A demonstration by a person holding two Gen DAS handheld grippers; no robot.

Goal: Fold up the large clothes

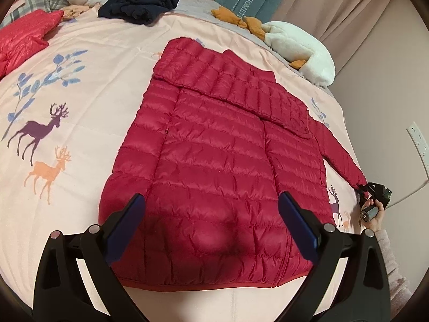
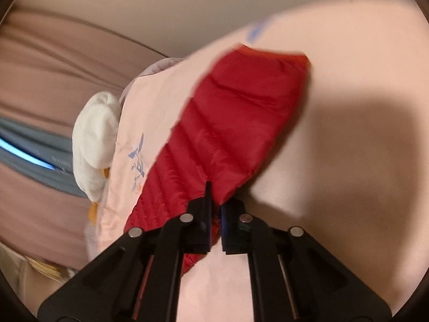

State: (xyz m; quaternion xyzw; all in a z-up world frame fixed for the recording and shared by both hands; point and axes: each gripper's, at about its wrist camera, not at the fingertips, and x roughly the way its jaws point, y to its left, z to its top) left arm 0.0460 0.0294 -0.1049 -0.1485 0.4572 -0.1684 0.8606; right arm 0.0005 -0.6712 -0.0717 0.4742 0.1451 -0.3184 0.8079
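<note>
Left gripper (image 1: 211, 214) is hovering nearest the lens, jaws standing wide with nothing between them, over the hem end of the red down jacket (image 1: 214, 145). Jacket is lying flat on the pink deer-print bedspread (image 1: 93, 86), hem towards the left gripper. One sleeve is already lying folded across the jacket's chest; the other sleeve (image 2: 236, 123) is sticking out from the jacket's side.

Right gripper (image 2: 214, 201) is clamped tight on that sleeve's cuff, at the jacket's outer edge, a hand (image 1: 375, 221) gripping its handle.

Judgement: the step in hand is folding the second sleeve in.
- Carry the cuff in a low arc across the chest; the shell looks slippery and puffy, so likely to slide if dragged.
- Lay it over the first sleeve, parallel to the quilting lines.
- Left gripper is free: pinning the jacket's body near the shoulder seam should stop the whole thing shifting.
- Let go only once the cuff is resting flat.

Beyond the jacket: a white plush toy (image 1: 300, 45) near the collar side, a dark navy garment (image 1: 139, 0) further off, and another red garment (image 1: 24, 35) well apart.
</note>
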